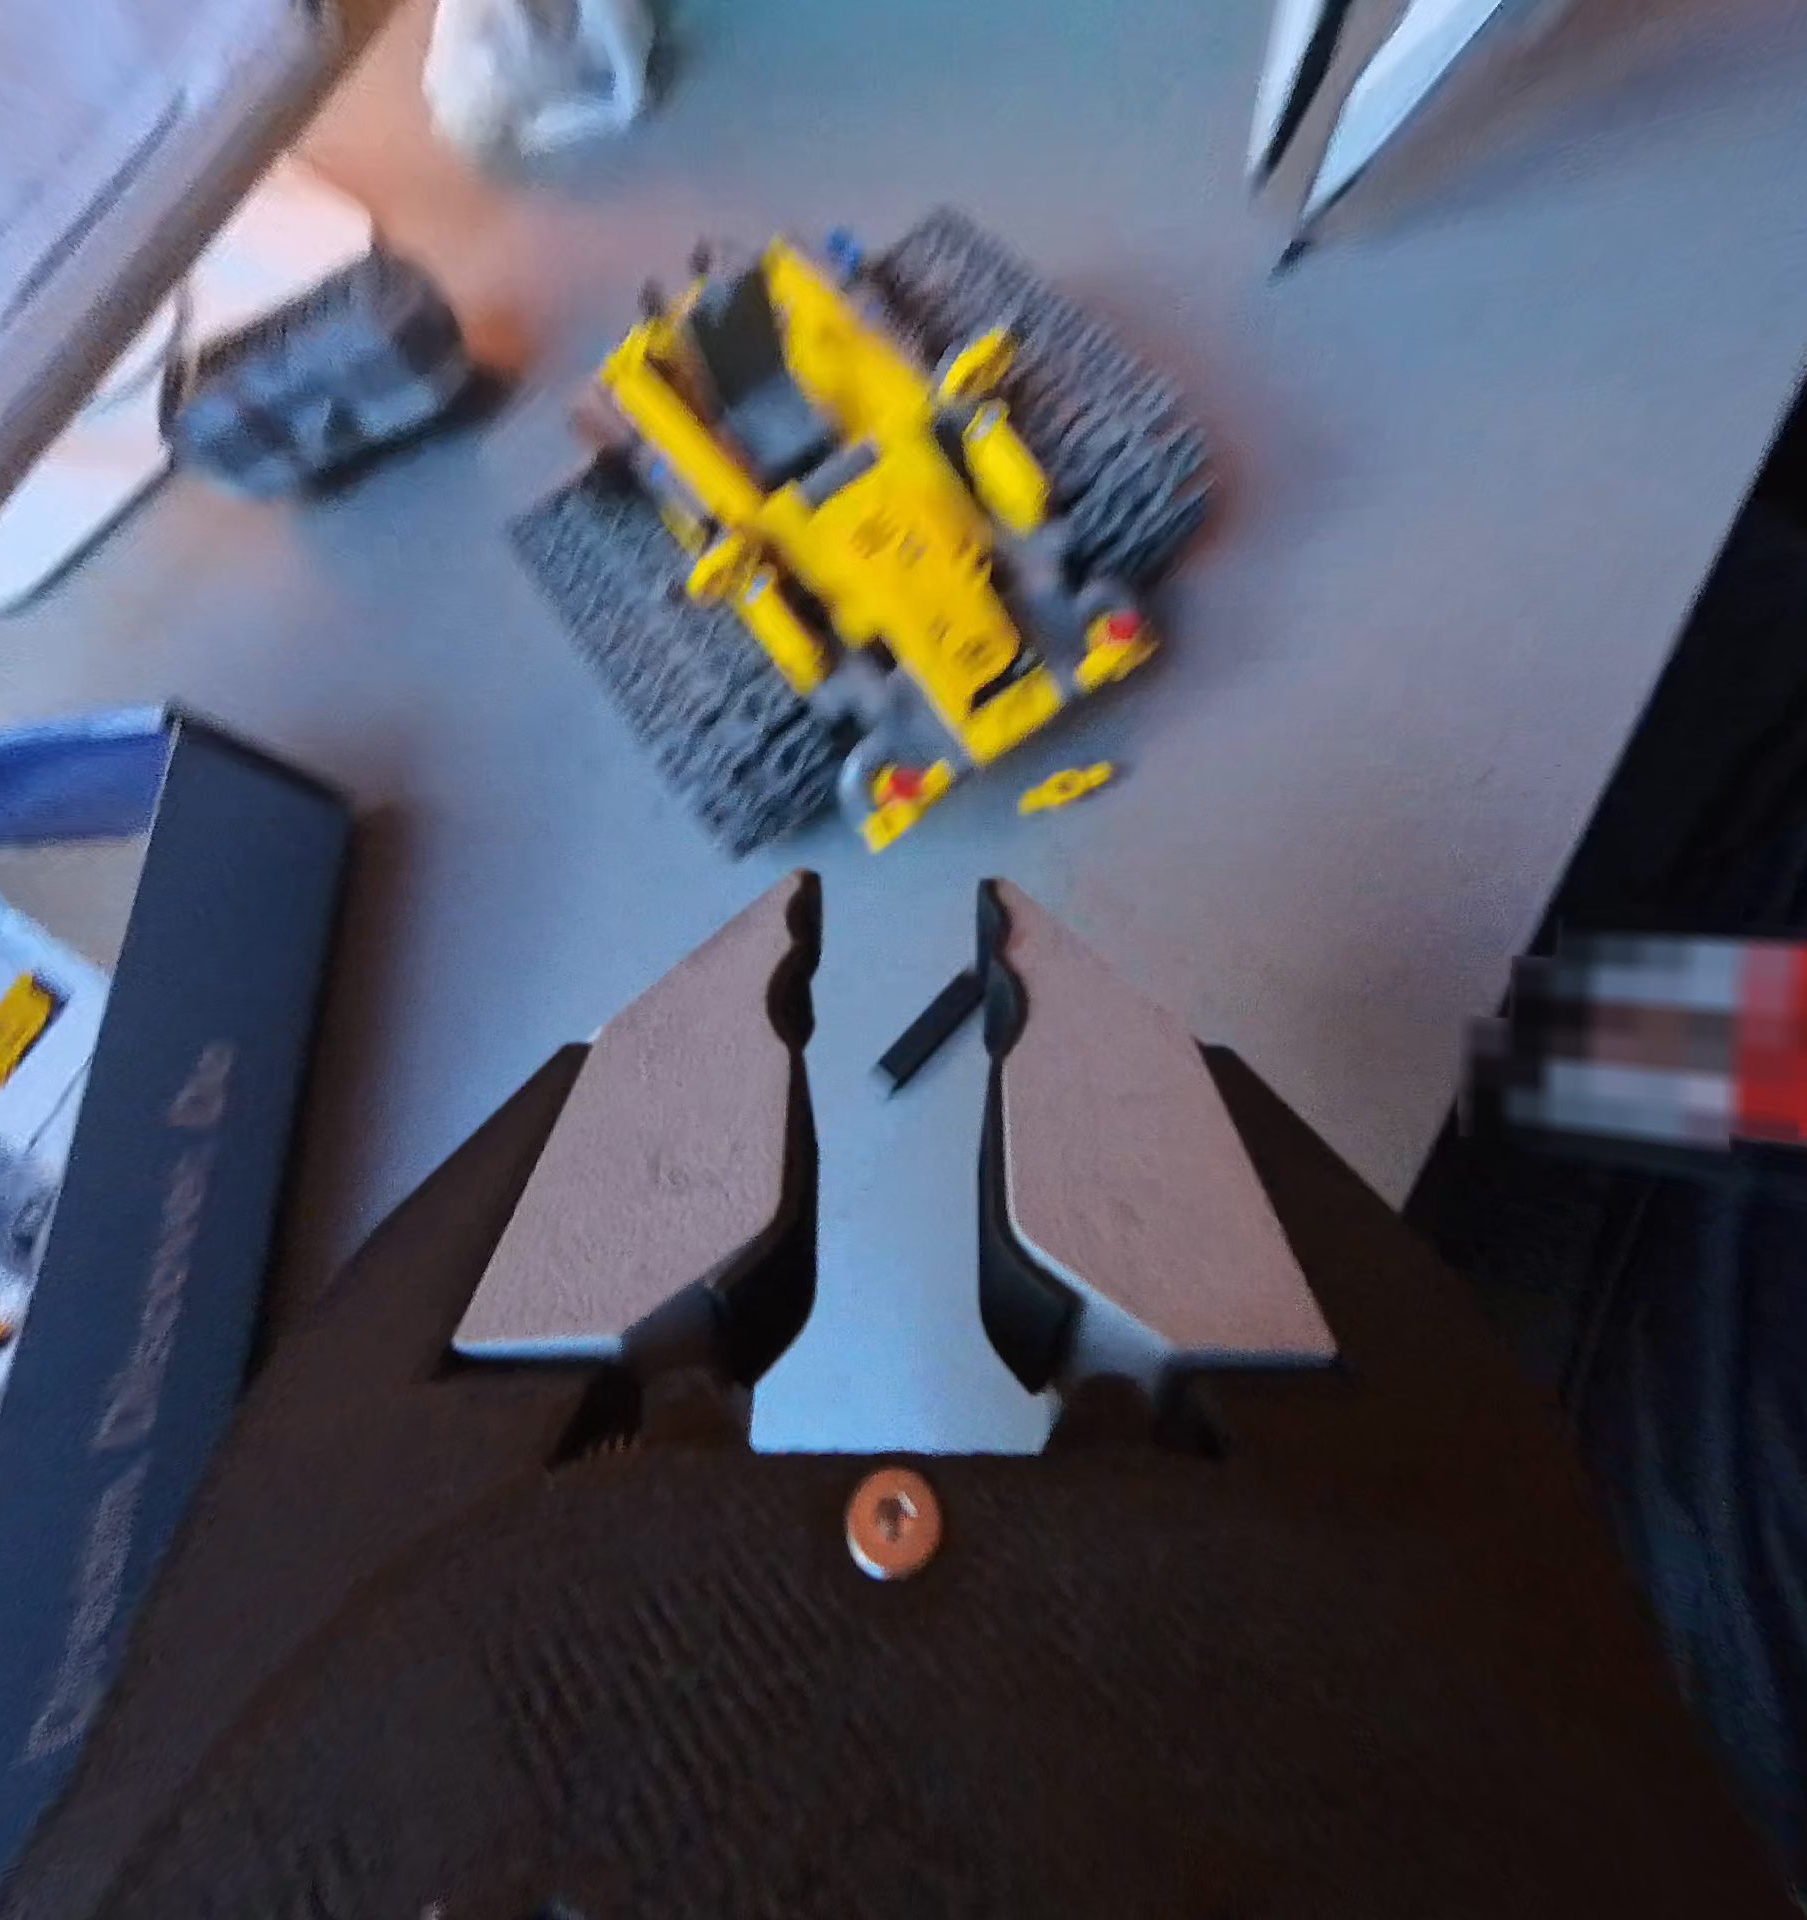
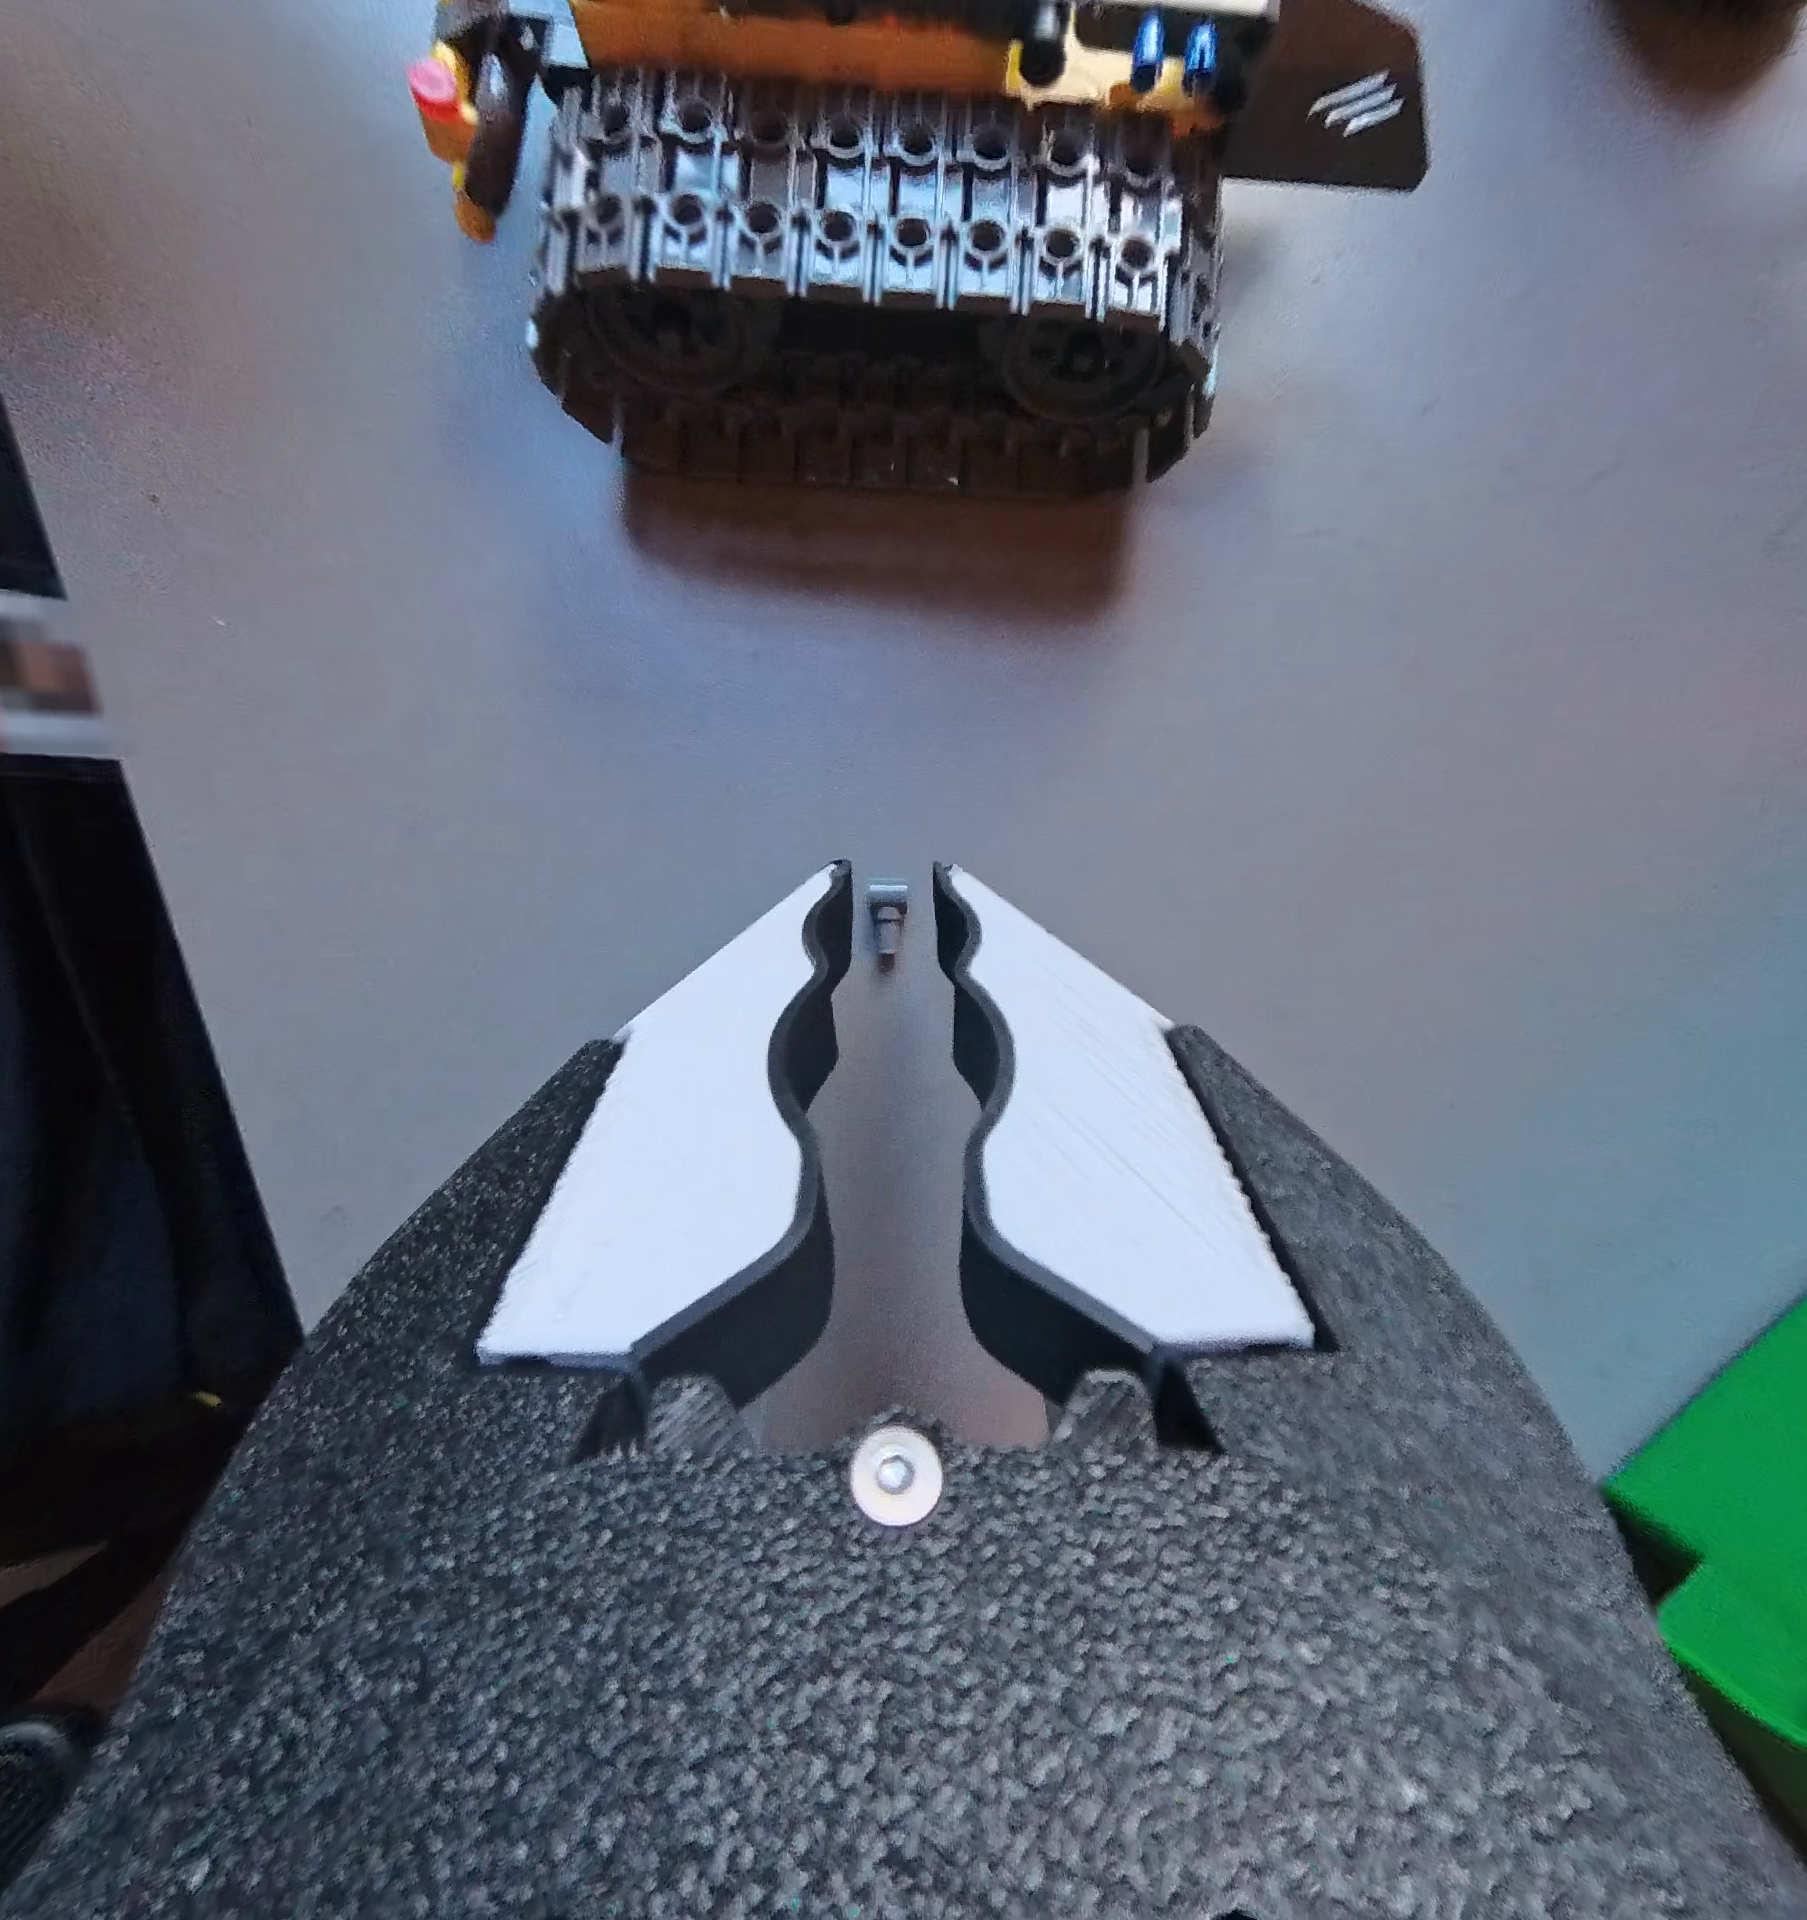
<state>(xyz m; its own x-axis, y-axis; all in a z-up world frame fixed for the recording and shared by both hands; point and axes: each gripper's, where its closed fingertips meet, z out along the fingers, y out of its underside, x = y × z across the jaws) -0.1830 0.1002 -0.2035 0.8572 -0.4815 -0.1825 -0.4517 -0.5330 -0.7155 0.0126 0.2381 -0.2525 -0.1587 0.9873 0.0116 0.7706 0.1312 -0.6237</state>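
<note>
Ridged left gripper [image 1: 899, 883] and right gripper [image 2: 891, 868], both parted, near knobbly-tracked yellow brick bulldozer [image 1: 857, 520].

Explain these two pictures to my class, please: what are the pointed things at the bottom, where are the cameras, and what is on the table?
Each picture comes from a camera on a hand-held gripper, looking along its two fingers. The left gripper is open; a black stick sits between its fingers, and whether it is gripped is unclear. The right gripper is open around a small grey piece. On the grey table stands a yellow toy crawler with dark tracks, a loose yellow piece beside it and a dark box at the left.
</note>
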